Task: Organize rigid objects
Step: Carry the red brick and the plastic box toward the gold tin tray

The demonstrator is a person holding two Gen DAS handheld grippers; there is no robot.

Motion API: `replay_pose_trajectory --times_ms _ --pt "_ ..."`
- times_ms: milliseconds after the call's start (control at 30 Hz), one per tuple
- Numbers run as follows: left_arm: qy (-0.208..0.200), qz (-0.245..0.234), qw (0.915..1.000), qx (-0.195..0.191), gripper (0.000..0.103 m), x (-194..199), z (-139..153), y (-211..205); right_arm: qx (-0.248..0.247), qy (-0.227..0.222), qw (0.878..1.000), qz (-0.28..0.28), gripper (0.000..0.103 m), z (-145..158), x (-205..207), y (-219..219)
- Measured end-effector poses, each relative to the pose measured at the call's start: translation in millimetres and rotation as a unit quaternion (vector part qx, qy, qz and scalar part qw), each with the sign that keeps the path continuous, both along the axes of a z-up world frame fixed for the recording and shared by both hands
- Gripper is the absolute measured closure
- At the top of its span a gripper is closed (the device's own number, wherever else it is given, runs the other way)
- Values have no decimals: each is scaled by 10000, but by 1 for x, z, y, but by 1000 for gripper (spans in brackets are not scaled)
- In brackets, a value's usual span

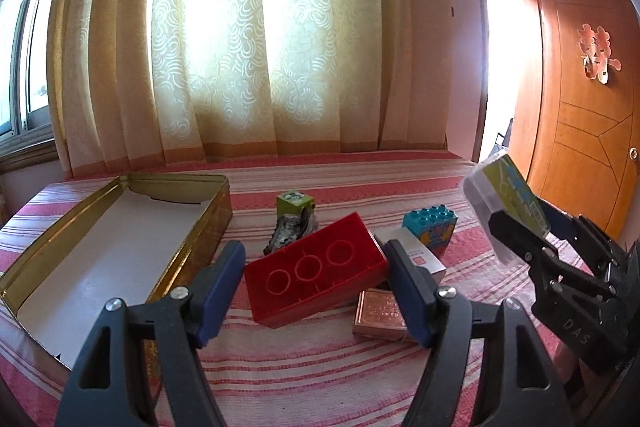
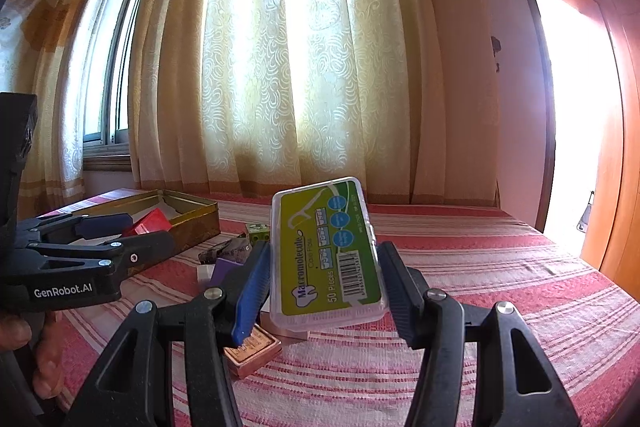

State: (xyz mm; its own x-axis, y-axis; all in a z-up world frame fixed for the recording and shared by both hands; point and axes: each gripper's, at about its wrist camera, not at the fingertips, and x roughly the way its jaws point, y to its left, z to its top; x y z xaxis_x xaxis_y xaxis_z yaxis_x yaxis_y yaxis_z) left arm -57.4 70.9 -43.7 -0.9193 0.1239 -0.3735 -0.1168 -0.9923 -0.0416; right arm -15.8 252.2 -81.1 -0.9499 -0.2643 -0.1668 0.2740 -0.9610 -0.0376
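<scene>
My right gripper is clamped on the clear floss-pick case, lifted off the striped cloth. My left gripper hangs with jaws apart around the red brick — not pressing it, as far as I can tell. The gold tin holds only its white liner, so I judge sorting barely begun; the teal brick, green cube and copper box all wait on the cloth.
</scene>
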Motion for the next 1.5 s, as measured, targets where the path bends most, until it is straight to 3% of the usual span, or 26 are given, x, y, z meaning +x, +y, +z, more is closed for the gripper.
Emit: replay_pose_trajectory --times_ms 700,1500 --pt "351 158 9991 -149 31 15 2 -11 -161 313 9993 -129 46 1 13 3" --pt "578 540 9968 -74 31 27 3 -50 -17 361 9990 281 46 0 22 -48"
